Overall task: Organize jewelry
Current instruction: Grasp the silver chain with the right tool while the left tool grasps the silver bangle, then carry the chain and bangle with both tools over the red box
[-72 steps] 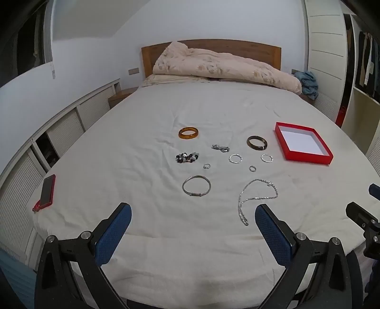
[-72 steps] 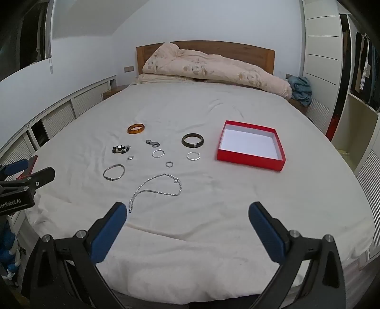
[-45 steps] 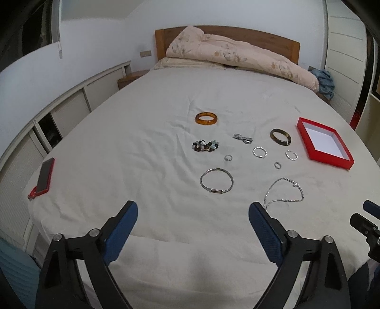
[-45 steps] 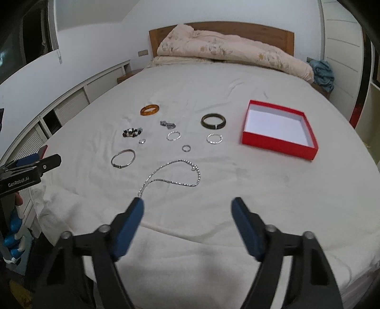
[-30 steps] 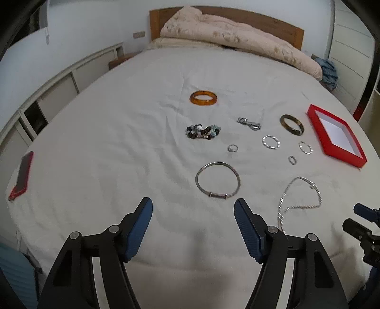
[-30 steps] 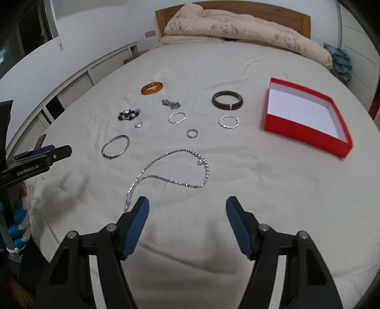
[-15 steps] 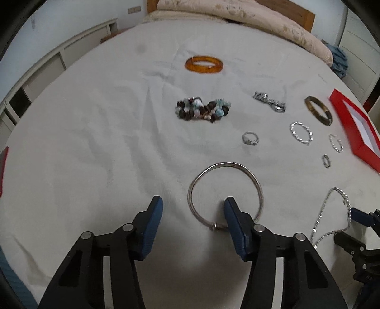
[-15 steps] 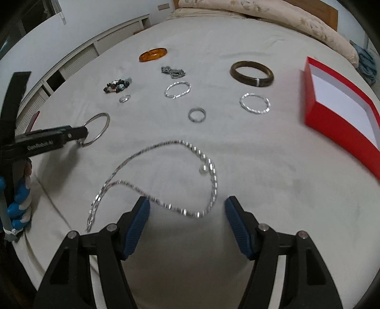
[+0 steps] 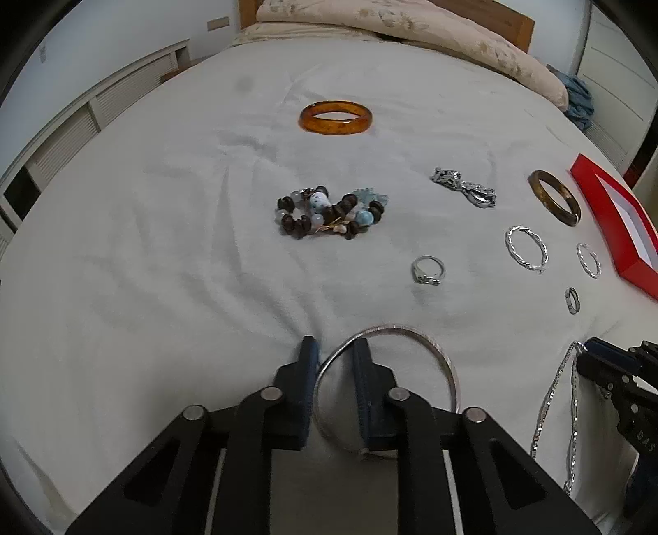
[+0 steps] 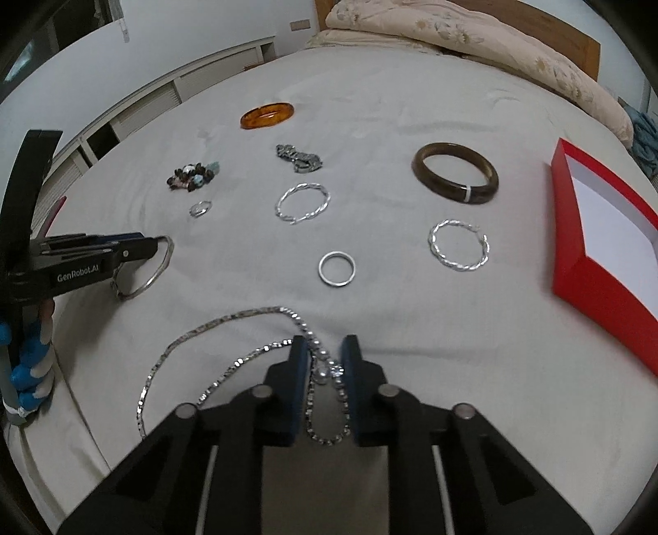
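Note:
My left gripper [image 9: 335,350] is nearly closed around the near left rim of a thin silver bangle [image 9: 423,337] lying on the bed; a small gap still shows. From the right wrist view the left gripper [image 10: 154,247] sits at the bangle [image 10: 154,275]. My right gripper [image 10: 323,350] is nearly closed around the pendant end of a silver chain necklace [image 10: 230,321], which lies on the sheet. The open red box [image 10: 575,263] with a white inside stands at the right, also in the left wrist view [image 9: 617,230].
On the white bed lie an amber bangle [image 9: 336,117], a bead bracelet [image 9: 329,214], a dark brown bangle [image 10: 455,172], two twisted silver hoops [image 10: 303,202] [image 10: 458,245], a plain ring [image 10: 336,268], a stone ring [image 9: 428,269] and a silver clasp chain [image 10: 298,158]. A quilt [image 9: 411,24] lies at the headboard.
Both grippers have dropped low to the bed and narrowed their jaws. The left now straddles the silver bangle's rim, the right the necklace's pendant end.

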### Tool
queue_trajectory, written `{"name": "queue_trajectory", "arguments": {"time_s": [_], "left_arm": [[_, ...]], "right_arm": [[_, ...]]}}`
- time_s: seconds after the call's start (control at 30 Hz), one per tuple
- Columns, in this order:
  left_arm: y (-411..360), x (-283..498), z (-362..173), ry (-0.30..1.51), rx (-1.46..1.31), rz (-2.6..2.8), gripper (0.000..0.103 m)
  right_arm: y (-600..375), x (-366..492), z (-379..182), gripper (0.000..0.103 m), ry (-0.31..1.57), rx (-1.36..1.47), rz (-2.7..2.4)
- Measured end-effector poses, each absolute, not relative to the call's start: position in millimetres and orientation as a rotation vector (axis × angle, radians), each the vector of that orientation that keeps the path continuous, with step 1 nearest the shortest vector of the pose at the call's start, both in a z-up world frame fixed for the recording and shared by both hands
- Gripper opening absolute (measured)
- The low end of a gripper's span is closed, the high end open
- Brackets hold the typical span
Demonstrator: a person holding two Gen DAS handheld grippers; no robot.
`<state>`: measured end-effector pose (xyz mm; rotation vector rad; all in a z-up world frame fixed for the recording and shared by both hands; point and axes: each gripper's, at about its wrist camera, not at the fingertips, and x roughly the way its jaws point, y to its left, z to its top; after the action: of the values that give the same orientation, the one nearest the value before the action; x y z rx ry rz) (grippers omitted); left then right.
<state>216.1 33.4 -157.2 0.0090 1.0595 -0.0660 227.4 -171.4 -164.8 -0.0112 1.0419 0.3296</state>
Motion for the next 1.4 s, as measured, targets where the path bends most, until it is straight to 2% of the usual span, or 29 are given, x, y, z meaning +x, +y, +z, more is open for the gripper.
{"name": "queue_trajectory", "arguments": {"time_s": [0.27,0.6,1.07,1.4], "left_arm": [[27.5,213.6,-151.3,1.045,-0.008,-0.069,0.004],[21.2,197.2,-125.1,1.007,0.013,-0.064,0.004],[0.6,179.4,-56.1,0.896,0.020,-0.116,0.003],[-81.8,206.9,11.4,0.801,0.034,-0.295,0.003]], "right_arm": [[-174.6,228.1,-163.7,0.011,1.022,0.029,0.313],[-178.5,211.6,-142.6,0.011,0.995,0.041,0.306],[-184.1,187.7,-56.0,0.011,0.849,0.019,0.285],[-237.9,207.3,28.0,0.011,0.736,-0.038,0.183]]}}
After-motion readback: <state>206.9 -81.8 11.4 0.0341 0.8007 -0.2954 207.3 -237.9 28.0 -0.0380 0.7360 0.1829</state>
